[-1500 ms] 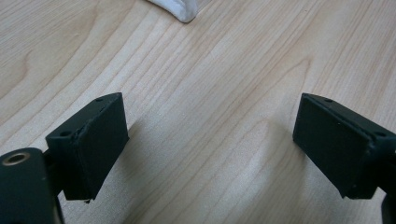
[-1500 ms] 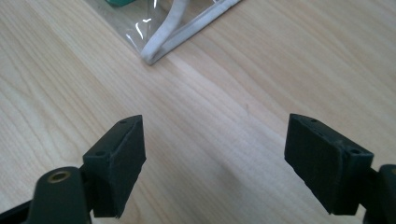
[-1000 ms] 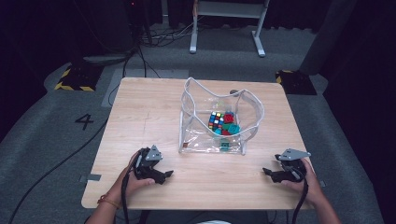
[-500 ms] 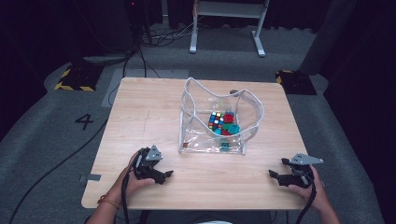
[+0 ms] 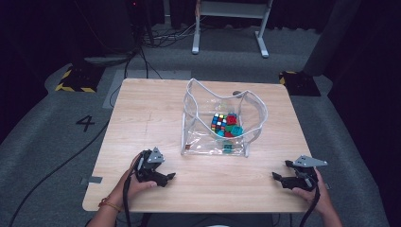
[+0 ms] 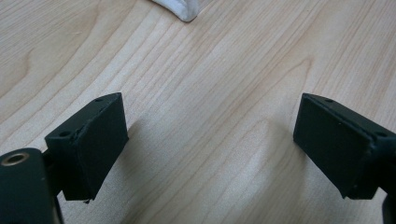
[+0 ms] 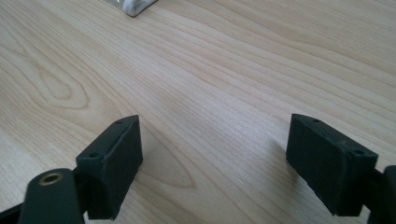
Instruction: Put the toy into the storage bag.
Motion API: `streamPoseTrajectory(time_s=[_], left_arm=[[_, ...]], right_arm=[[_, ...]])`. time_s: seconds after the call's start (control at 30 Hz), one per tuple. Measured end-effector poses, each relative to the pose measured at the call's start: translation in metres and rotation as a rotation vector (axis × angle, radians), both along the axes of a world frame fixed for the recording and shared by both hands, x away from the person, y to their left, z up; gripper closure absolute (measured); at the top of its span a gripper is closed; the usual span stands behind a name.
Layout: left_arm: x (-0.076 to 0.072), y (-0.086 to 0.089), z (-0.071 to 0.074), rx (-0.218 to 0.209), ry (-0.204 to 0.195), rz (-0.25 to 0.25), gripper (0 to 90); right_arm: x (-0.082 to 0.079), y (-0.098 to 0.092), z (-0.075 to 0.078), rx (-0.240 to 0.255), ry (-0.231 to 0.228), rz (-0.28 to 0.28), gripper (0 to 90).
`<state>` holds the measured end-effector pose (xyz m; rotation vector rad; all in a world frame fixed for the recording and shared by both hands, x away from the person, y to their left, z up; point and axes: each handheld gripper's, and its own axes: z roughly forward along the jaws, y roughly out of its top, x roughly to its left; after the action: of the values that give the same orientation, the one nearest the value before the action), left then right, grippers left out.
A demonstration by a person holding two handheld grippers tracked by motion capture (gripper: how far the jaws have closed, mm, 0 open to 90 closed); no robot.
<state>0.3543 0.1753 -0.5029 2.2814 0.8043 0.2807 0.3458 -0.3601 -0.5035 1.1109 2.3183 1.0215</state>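
A clear plastic bag (image 5: 222, 124) with white edging stands open at the middle of the wooden table (image 5: 151, 113). Inside it lie a colourful puzzle cube (image 5: 218, 122) and red and teal blocks (image 5: 232, 126). My left gripper (image 5: 169, 178) rests low on the table near the front left, open, with bare wood between its jaws (image 6: 210, 154). My right gripper (image 5: 277, 178) sits near the front right corner, also open over bare wood (image 7: 215, 163). A white corner of the bag (image 6: 180, 9) shows at the top of the left gripper view, and another bag corner (image 7: 135, 5) in the right gripper view.
Around the table the floor is grey, with a "4" mark (image 5: 86, 123) at left, black cables (image 5: 56, 165), hazard-striped plates (image 5: 75, 80) and a white metal stand (image 5: 229, 26) behind.
My right gripper has drawn back toward the table's front right corner, away from the bag. The left gripper has stayed where it was.
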Motion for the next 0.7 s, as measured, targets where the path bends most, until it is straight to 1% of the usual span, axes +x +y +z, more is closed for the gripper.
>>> streamPoseTrajectory(time_s=[0.4, 0.43, 0.47, 0.5, 0.7], left_arm=[[0.0, -0.0001, -0.0001, -0.003, 0.0, 0.002, 10.0], [0.0003, 0.0002, 0.0002, 0.002, -0.004, 0.001, 10.0], [0.0003, -0.0003, -0.0004, -0.006, 0.01, -0.003, 9.9], [0.0004, -0.0004, -0.0005, -0.008, 0.012, -0.004, 9.8], [0.0005, -0.0004, -0.0005, -0.008, 0.011, -0.004, 9.7]], right_arm=[[0.0001, -0.0001, 0.0, 0.0, 0.0, 0.0, 18.4], [0.0001, -0.0001, 0.0, 0.0, 0.0, 0.0, 18.4], [0.0001, -0.0001, 0.0, 0.0, 0.0, 0.0, 18.4], [0.0002, -0.0001, 0.0, 0.0, 0.0, 0.0, 18.4], [0.0002, -0.0001, 0.0, 0.0, 0.0, 0.001, 18.3]])
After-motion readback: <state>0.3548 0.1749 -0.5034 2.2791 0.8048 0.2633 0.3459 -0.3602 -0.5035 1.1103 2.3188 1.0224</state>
